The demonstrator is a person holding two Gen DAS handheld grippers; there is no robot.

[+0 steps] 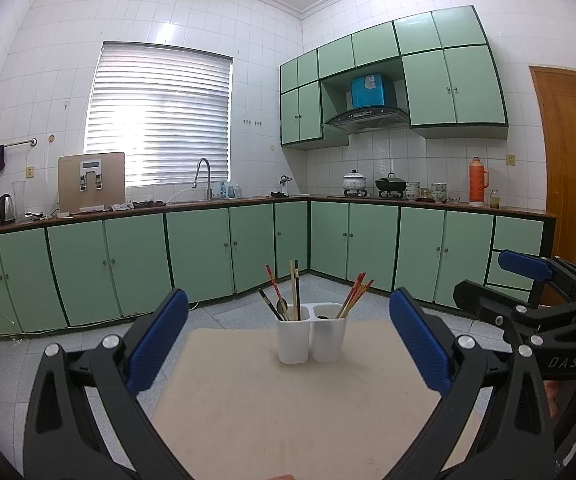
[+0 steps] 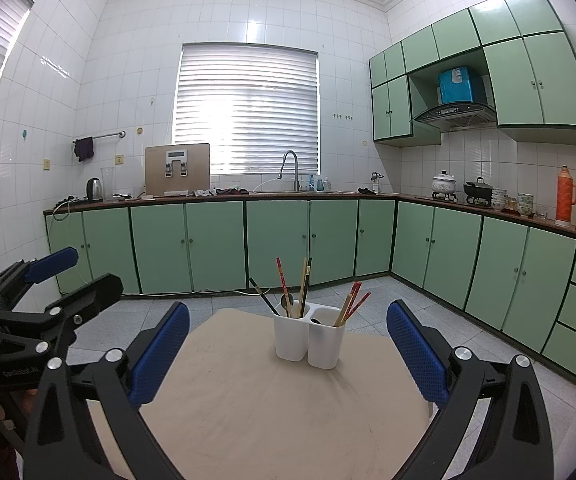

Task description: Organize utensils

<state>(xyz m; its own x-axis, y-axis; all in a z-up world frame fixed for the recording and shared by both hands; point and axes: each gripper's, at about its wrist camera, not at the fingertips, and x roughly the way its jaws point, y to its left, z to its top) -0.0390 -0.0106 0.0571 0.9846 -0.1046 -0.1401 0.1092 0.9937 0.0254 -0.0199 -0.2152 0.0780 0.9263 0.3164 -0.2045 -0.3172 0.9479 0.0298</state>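
A kitchen with green cabinets [image 1: 135,264] runs along two walls under a dark counter [image 2: 223,197], with a blind-covered window [image 1: 159,120] behind the sink tap [image 2: 290,168]. In the foreground a beige table [image 1: 288,400] carries a white two-part holder [image 1: 311,338], standing near the table's far edge and roughly centred.

The holder's left part has a spoon [image 2: 286,303], one red chopstick and several dark and pale ones standing tilted; the right part holds a bundle of red chopsticks [image 1: 355,294] leaning right and something dark low inside that cannot be made out.

The left claw [image 1: 288,344] is spread wide with nothing between its blue pads [image 1: 157,340], hanging above the near half of the table, well short of the holder. The right claw [image 2: 288,348] is likewise wide apart and holds nothing, at about the same distance. Each shows at the edge of the other's view, side by side and apart.

The right claw's body reads "DAS" in the left view; the left one's body has small lettering like "GenRobot.AI" in the right view. Writing on the blue box [image 2: 456,86] above the hood is too small to read.

On the counter stand a kettle [image 1: 6,208], a beige dispenser [image 2: 177,170], pots [image 1: 355,181] and an orange flask [image 2: 566,196]. The tabletop between claws and holder is bare.
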